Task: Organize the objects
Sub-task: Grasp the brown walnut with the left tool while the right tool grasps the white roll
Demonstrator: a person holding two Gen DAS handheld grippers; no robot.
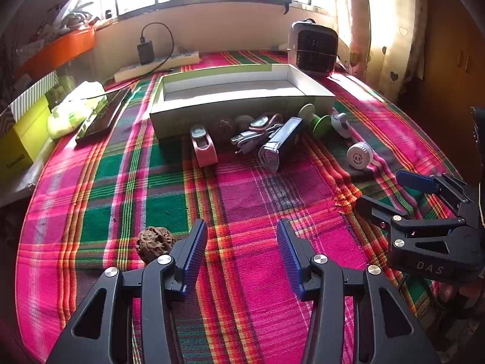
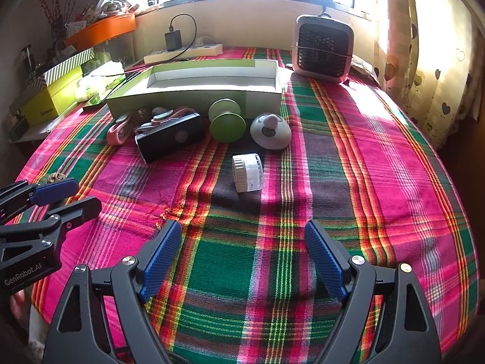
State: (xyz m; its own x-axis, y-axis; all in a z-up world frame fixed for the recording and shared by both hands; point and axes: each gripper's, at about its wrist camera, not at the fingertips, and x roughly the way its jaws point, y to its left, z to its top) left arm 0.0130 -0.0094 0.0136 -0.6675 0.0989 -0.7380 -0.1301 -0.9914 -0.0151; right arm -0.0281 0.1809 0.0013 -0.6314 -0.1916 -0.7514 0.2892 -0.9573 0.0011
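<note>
Left wrist view: both blue pads of the left gripper point(image 1: 242, 254) stand apart over bare plaid cloth point(image 1: 242, 188), released, nothing between them. At about nine o'clock, just beside the left pad, lies a walnut point(image 1: 154, 242), outside the jaws. The open box point(image 1: 239, 97) sits well off at twelve o'clock, its long axis crosswise, with small items strewn along its near wall. I judge the walnut the left hand's likeliest pick.

Right wrist view: the right gripper point(image 2: 242, 257) hangs spread wide and empty. At twelve o'clock, well apart, a white cylinder point(image 2: 247, 173) lies on its side, its axis running roughly left to right. This hand is the nearer to it.
</note>
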